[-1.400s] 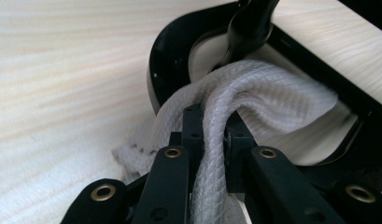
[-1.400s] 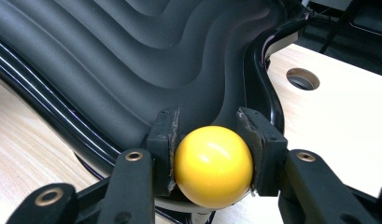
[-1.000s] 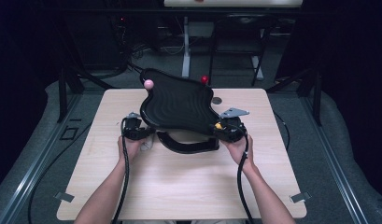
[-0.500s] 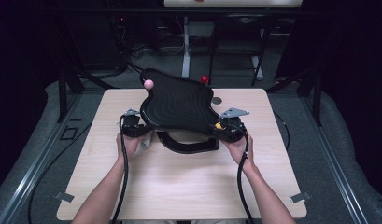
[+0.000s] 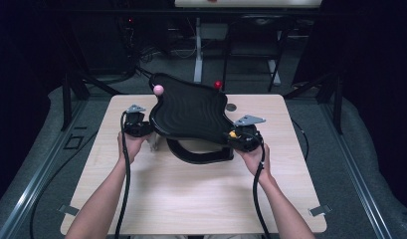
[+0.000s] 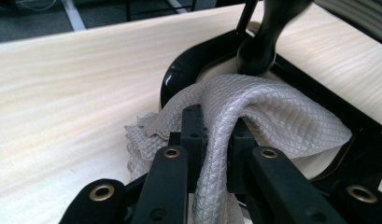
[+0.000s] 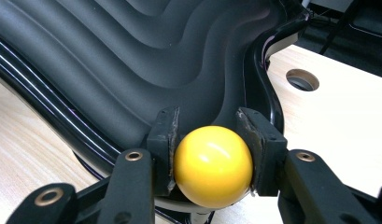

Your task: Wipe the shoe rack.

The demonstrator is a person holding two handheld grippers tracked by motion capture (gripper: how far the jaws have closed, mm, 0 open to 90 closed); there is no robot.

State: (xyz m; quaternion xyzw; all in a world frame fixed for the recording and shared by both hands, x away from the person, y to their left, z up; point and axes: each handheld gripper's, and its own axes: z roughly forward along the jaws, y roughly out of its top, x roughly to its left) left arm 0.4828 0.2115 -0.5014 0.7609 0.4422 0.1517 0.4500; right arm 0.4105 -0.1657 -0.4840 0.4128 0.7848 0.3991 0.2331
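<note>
My right claw (image 7: 212, 156) pinches the yellow knob (image 7: 213, 166) to steady the board (image 5: 191, 112) mid-table; my left claw (image 6: 215, 140) pinches the cloth (image 6: 254, 109) for wiping beneath it.

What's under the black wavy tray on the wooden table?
Under the black wavy tray a curved black base rests on the wooden table, and a white waffle-weave cloth drapes across it. The tray hides the rest.
</note>
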